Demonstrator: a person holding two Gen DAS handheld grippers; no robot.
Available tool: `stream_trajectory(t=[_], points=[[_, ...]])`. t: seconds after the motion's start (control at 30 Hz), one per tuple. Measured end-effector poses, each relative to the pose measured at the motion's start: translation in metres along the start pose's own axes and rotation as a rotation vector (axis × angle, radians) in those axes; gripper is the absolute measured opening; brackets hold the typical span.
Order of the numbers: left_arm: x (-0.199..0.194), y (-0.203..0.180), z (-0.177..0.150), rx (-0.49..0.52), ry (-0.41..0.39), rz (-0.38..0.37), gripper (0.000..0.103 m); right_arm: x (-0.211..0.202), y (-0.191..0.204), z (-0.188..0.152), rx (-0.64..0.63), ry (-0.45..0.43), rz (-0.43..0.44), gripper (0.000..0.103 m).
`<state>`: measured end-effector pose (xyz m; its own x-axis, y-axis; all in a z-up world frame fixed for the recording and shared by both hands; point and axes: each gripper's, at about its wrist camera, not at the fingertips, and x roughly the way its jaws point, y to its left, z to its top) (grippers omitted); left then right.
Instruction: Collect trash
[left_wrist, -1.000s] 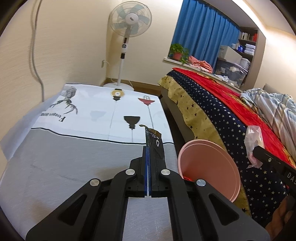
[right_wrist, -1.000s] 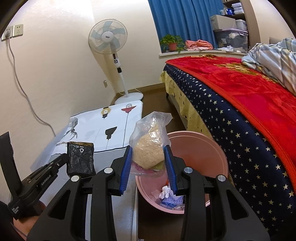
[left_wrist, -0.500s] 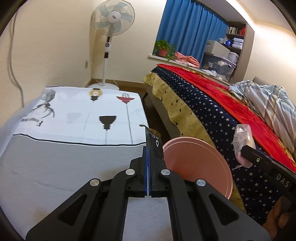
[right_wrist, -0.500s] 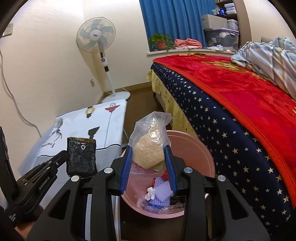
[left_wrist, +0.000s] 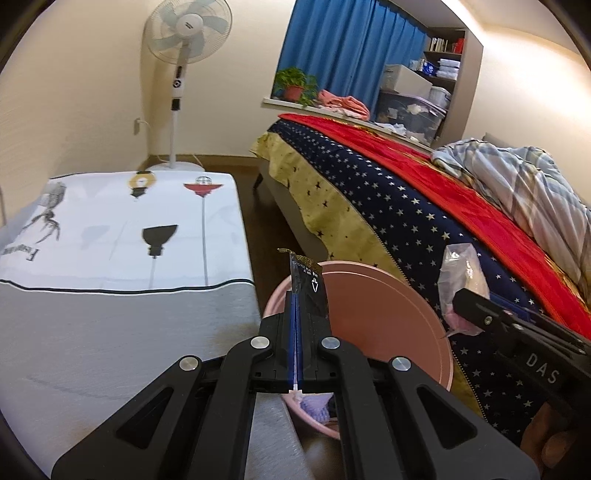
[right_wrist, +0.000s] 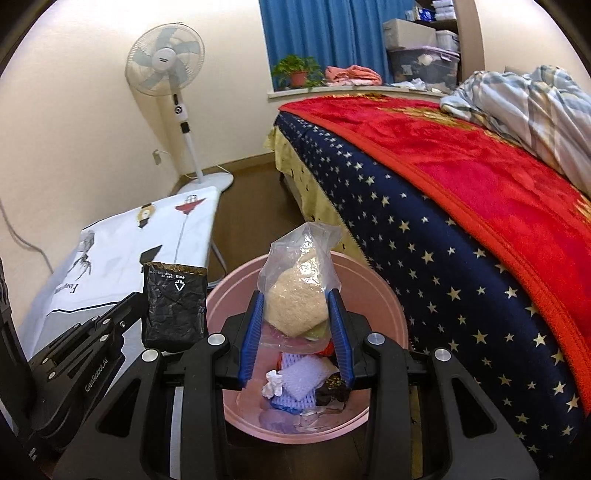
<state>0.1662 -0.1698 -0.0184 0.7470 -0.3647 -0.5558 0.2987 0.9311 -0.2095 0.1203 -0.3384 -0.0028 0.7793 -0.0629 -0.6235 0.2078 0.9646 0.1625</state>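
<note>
The left gripper (left_wrist: 295, 317) is pinched tight on a black wrapper (right_wrist: 174, 304), which sticks up past its fingertips at the pink bin's (right_wrist: 391, 291) left rim. The right gripper (right_wrist: 297, 325) clamps a clear bag of pale filling (right_wrist: 299, 288) between its blue pads (right_wrist: 252, 332), directly above the trash-filled bin.

Each tool is black plastic with silver screws and blue finger pads: left tool (left_wrist: 295, 332); right tool (right_wrist: 295, 325), side lettered "DAS".
</note>
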Motion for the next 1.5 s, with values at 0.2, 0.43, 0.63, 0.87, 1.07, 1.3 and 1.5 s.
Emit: stream_trajectory(t=[0.2, 0.43, 0.63, 0.87, 1.07, 1.3, 1.5], points=[[0.011, -0.006, -0.002, 0.005, 0.02, -0.032, 0.0, 0.008, -0.004, -0.002, 0.011, 0.015, -0.013, 0.037], [0.019, -0.005, -0.007, -0.014, 0.052, -0.069, 0.029, 0.013, -0.01, -0.003, 0.039, 0.034, -0.057, 0.063], [-0.001, 0.003, -0.004, 0.009, 0.027, -0.023, 0.03, 0.008, -0.018, -0.004, 0.075, 0.028, -0.052, 0.065], [-0.046, 0.022, -0.003, 0.027, -0.023, 0.036, 0.037, -0.023, -0.006, -0.003, 0.027, -0.036, -0.028, 0.073], [-0.086, 0.037, -0.009, 0.052, -0.057, 0.092, 0.037, -0.06, 0.009, -0.006, -0.018, -0.103, -0.014, 0.083], [-0.139, 0.059, -0.014, 0.044, -0.11, 0.142, 0.038, -0.096, 0.019, -0.013, -0.042, -0.167, -0.003, 0.092], [-0.174, 0.06, -0.025, 0.066, -0.12, 0.144, 0.046, -0.124, 0.039, -0.027, -0.088, -0.199, 0.019, 0.098]])
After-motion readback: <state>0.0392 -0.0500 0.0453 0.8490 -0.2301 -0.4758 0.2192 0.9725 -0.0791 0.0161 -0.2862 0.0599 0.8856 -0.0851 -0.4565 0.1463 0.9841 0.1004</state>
